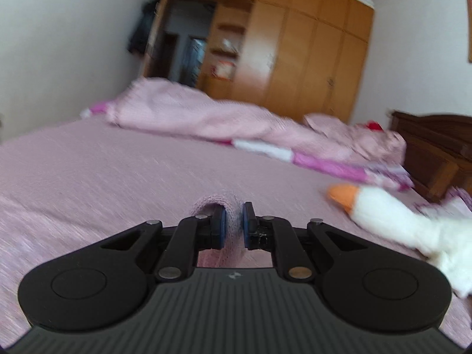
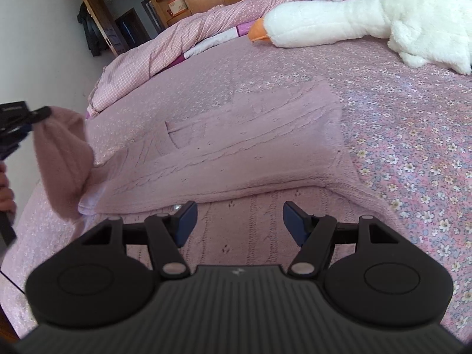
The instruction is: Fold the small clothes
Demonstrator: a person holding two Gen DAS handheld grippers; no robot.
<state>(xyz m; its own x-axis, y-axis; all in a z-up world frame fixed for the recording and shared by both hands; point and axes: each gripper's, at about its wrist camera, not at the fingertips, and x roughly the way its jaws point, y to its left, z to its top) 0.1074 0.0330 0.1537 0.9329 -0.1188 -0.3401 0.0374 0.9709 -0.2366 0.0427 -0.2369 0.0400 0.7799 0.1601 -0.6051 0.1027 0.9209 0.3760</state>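
At the far left of the right wrist view, the left gripper (image 2: 28,124) pinches one end of the pink knitted sweater (image 2: 236,147), lifting that part off the bed so it hangs in a loose fold; a hand (image 2: 6,188) shows just below it at the frame's edge; in the left wrist view the left gripper (image 1: 234,224) has its blue pads (image 1: 221,224) drawn close together with a fold of the pink knit clamped between them, and the whole view is blurred; the rest of the sweater lies flat across the middle of the flowered pink bedspread (image 2: 413,153), cable pattern up, its near edge running just beyond the right gripper (image 2: 239,221); that gripper hovers over the near part of the knit with its jaws spread wide and nothing between them; farther back on the left a pink checked quilt (image 2: 153,53) is heaped along the bed; at the far right a white plush goose (image 2: 354,20) with an orange beak lies on the bedspread, well apart from the sweater; behind the bed stands a wooden wardrobe (image 1: 309,44).
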